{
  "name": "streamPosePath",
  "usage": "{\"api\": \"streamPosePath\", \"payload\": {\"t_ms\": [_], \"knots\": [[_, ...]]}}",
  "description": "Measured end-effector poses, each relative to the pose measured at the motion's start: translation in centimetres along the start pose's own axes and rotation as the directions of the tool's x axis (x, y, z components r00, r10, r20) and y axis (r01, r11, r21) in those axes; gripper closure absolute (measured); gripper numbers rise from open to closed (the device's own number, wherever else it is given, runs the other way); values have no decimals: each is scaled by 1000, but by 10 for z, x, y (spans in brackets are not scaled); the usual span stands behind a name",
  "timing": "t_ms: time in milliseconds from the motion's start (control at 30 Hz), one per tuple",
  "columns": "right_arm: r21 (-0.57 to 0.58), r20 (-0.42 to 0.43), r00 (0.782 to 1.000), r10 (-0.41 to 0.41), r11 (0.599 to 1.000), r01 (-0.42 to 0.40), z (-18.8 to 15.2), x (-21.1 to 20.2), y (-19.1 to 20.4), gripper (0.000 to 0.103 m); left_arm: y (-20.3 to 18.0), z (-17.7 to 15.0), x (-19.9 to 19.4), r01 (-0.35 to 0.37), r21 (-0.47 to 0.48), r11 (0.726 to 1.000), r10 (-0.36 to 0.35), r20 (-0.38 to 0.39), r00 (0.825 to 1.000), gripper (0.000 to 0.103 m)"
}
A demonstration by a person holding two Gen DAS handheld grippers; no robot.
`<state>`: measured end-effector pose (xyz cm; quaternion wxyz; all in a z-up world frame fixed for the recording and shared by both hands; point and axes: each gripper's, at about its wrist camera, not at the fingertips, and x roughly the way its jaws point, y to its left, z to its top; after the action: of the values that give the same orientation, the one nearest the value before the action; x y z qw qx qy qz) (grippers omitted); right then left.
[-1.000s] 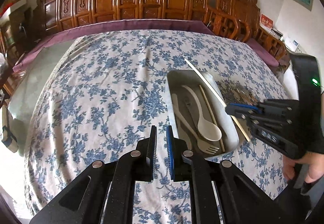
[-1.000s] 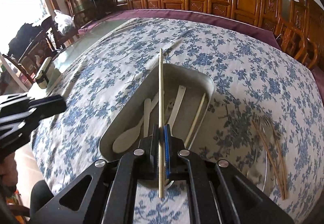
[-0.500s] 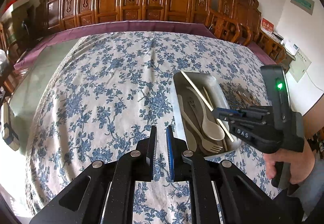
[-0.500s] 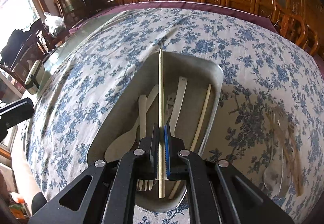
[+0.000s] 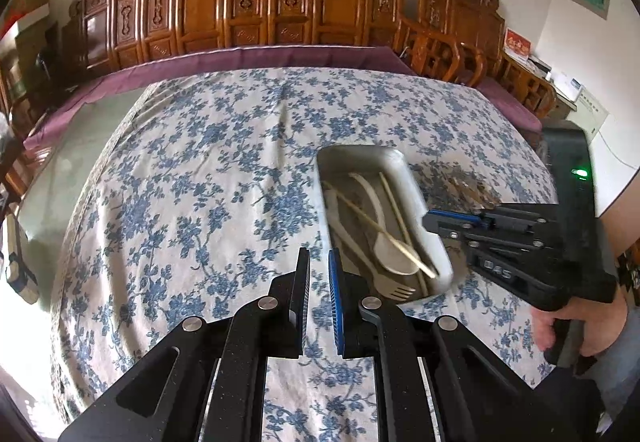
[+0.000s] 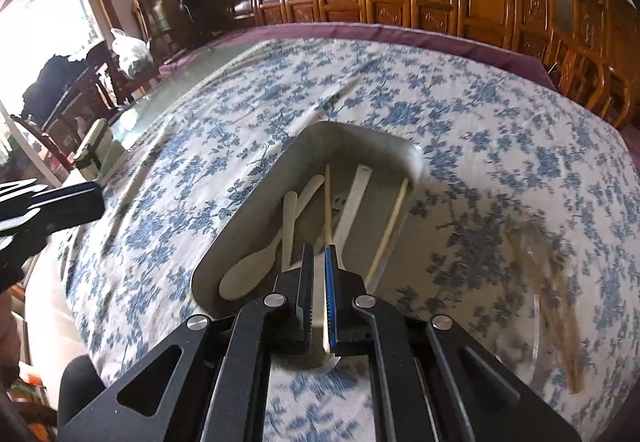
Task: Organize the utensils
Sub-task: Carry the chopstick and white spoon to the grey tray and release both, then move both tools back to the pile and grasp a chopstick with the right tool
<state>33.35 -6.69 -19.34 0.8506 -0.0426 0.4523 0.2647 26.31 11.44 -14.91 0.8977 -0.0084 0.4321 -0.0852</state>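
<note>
Here we find the right gripper (image 6: pixel 319 292) clamped on a chopstick (image 6: pixel 327 210) whose far end dips into the metal tray (image 6: pixel 256 198) directly ahead — held low, we judge, for release among the spoons. The left gripper (image 5: pixel 319 298), jaws nearly closed and empty, idles over the cloth beside the tray's near corner.

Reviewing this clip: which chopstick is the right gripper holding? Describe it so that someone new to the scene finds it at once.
On the blue-flowered tablecloth sits a grey rectangular metal tray of pale utensils. The right gripper is shut on a thin pale wooden chopstick that slants over the tray's middle. Unlike the second chopstick lying along the tray's right wall, it crosses above the cream spoon.
</note>
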Motion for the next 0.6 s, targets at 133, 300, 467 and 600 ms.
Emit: {"api": "streamPosePath", "payload": {"t_ms": [133, 300, 467, 600], "knots": [[-11, 31, 999, -12, 1000, 13, -16, -35, -10, 96, -18, 3, -7, 16, 15, 1000, -16, 15, 1000, 95], [-14, 64, 997, -40, 999, 41, -39, -78, -27, 96, -44, 6, -14, 37, 35, 999, -38, 36, 999, 86], [-10, 76, 993, -93, 996, 94, -63, -112, -48, 96, -70, 4, -19, 53, 54, 997, -55, 40, 998, 80], [8, 87, 988, -124, 992, 124, -77, -134, -64, 96, -85, 1, -27, 61, 55, 997, -63, 47, 997, 67]]}}
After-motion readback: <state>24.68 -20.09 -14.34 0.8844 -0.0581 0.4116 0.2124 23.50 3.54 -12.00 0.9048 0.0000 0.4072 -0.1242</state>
